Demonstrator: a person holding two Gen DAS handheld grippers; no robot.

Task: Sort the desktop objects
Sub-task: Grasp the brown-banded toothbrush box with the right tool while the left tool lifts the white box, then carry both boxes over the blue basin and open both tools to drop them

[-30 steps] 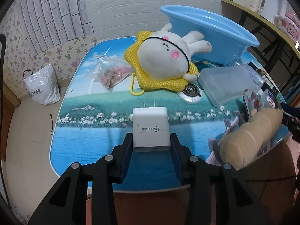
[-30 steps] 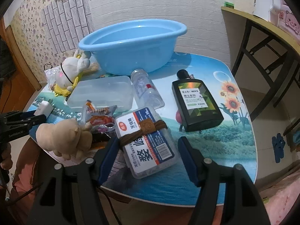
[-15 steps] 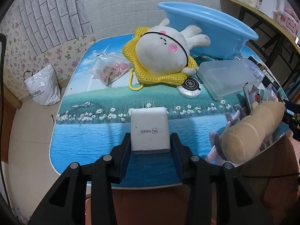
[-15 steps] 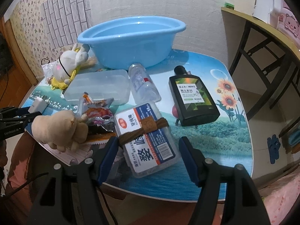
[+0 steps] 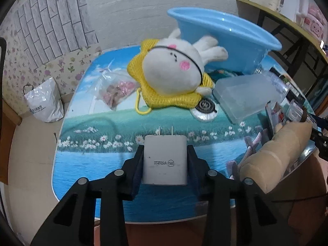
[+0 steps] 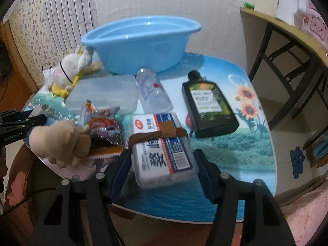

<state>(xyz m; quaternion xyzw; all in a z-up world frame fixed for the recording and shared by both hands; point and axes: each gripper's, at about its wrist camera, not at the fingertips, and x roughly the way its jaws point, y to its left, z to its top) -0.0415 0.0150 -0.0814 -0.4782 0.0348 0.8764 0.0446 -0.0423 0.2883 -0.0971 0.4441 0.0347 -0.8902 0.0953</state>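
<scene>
A white charger plug (image 5: 165,160) sits between the pads of my left gripper (image 5: 165,148), prongs pointing away, just above the near edge of the picture-printed table (image 5: 86,157). The jaws are closing and the pads press on its sides. My right gripper (image 6: 162,151) straddles a clear toothpick box (image 6: 162,164) with a brown band around it. Its jaws are closing and both pads meet the box's long sides. A blue basin (image 6: 141,47) stands at the back of the table.
A white rabbit plush (image 5: 174,69) lies on a yellow mesh bag beside a clear lidded box (image 5: 246,98) and a round tin (image 5: 205,108). A tan plush (image 6: 59,141), snack packets (image 6: 102,127), a water bottle (image 6: 152,92) and a dark bottle (image 6: 209,106) crowd the middle.
The left gripper has tilted the charger so its prongs show again. The right jaws have drawn in from a loose straddle onto the toothpick box.
</scene>
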